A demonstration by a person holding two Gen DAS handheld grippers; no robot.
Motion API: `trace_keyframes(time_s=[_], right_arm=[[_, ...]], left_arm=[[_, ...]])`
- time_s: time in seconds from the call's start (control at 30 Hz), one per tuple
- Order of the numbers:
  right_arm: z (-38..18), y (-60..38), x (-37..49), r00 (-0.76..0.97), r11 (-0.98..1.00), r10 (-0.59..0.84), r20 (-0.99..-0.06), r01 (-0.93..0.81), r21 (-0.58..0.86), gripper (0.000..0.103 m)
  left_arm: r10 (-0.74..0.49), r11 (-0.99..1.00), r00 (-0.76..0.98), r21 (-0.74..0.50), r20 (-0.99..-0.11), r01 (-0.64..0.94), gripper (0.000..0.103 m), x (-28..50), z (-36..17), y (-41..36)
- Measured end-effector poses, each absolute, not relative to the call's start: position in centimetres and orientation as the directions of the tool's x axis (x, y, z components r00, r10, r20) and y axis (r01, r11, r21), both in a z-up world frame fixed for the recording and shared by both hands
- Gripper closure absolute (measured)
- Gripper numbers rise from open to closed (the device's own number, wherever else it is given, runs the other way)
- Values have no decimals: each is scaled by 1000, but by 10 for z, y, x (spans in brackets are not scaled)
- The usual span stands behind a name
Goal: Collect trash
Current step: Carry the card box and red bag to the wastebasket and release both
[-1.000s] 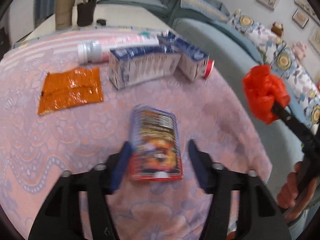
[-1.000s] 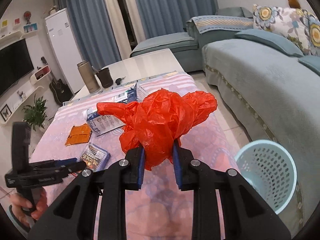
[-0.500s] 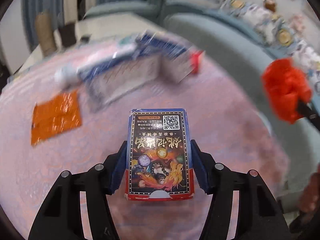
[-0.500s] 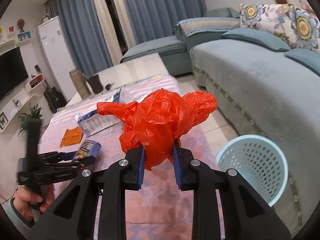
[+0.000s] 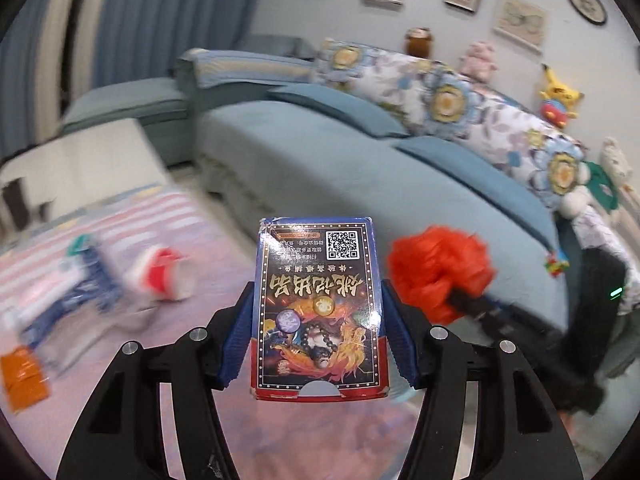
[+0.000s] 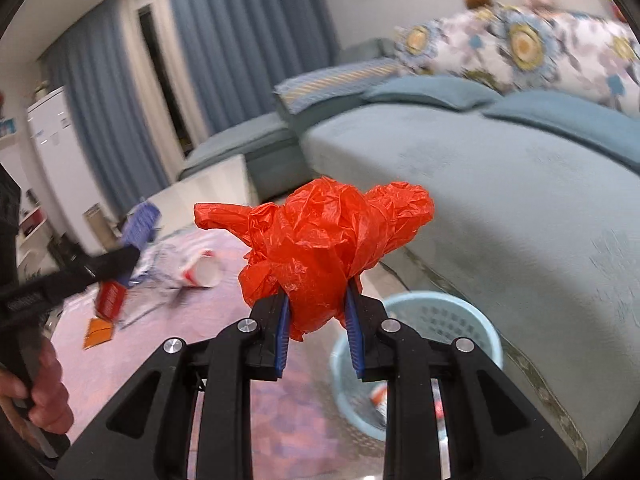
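My left gripper is shut on a small printed card box with a QR code, held in the air above the pink tablecloth. My right gripper is shut on a crumpled red plastic bag, which also shows at the right of the left wrist view as the red bag. A pale blue perforated bin stands on the floor just below and right of the right gripper, with some trash inside. In the right wrist view the left gripper appears at the left with its box.
On the cloth lie a red-and-white cup on its side, a blue-and-white carton and an orange wrapper. A teal sofa with floral cushions runs along the right. A hand holds the left gripper's handle.
The left gripper lifted the card box off the cloth and swung right, towards the sofa. The right gripper carried the red bag rightwards, so the bin is now close under it.
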State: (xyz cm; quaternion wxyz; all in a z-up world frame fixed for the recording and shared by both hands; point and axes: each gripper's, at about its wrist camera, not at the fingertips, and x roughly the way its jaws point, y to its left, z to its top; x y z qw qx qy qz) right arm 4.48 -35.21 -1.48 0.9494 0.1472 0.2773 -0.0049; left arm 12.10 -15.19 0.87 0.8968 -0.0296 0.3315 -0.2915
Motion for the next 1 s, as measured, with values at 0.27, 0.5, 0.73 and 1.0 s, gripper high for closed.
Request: trace_keyframes(time_s=[0.27, 0.5, 0.73, 1.0], right_arm=[[-91, -417, 54, 721, 907, 3, -693, 290, 306, 81], [-145, -435, 62, 613, 880, 15, -790, 367, 302, 79], [-174, -438, 70, 561, 861, 31, -827, 405, 307, 77], [-176, -438, 69, 559, 858, 31, -829, 410, 309, 74]], left_arm=[[-604, 763, 446, -317, -660, 563, 45, 157, -58, -226], [-555, 769, 357, -300, -752, 564, 45, 165, -113, -250], [-549, 773, 331, -316, -768, 550, 45, 174, -128, -247], [-565, 768, 349, -322, -747, 554, 42, 172, -116, -242]])
